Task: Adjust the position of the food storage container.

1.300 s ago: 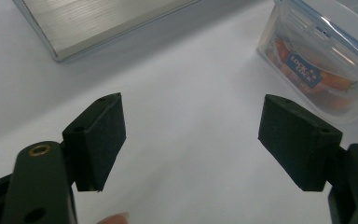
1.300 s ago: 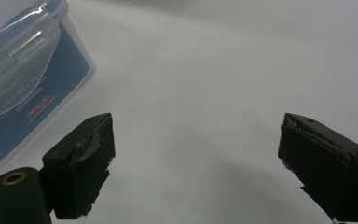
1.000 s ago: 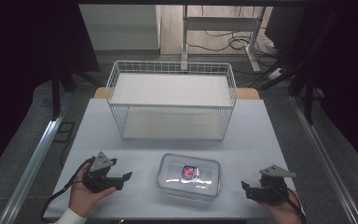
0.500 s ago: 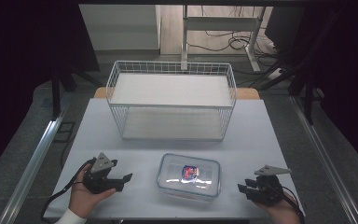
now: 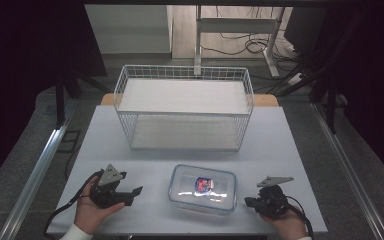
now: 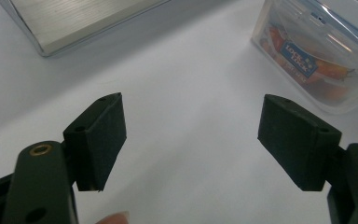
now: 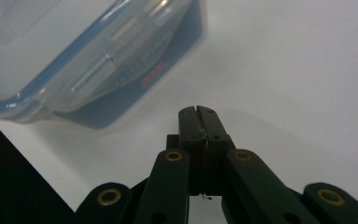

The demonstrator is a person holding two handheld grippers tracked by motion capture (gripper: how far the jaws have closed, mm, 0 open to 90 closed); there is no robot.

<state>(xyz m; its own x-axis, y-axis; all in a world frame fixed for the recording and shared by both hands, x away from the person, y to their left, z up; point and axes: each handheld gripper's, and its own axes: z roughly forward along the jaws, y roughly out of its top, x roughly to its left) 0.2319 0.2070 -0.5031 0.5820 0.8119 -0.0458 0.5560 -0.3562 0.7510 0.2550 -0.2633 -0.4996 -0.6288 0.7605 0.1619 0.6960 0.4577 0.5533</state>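
Clear lidded container [image 5: 203, 189] flat on the white table [image 5: 290, 145], near the front edge, between the two grippers and touching neither; bare tabletop on both its short sides; white wire basket [image 5: 184, 107] farther back, well apart from the container, with an open strip of table between them.

Left gripper [image 5: 130, 192] held in a hand [image 5: 94, 209] at the front left, jaws spread wide with nothing between them, pointing toward the container; open table between gripper and container. Right gripper [image 5: 250, 201] at the front right, just beside the container's right end, jaws pressed together on nothing, close to the table's front edge.

Left gripper view: gripper [image 6: 191, 123] over bare table; label and coloured contents of the container [image 6: 317, 51] legible through its wall at upper right; corner of the basket's base [image 6: 70, 21] at upper left.

Right gripper view: gripper [image 7: 199, 112] low over the table; blue-rimmed lid and side latch of the container [image 7: 93, 56] close ahead; dark drop beyond the table edge at lower left.
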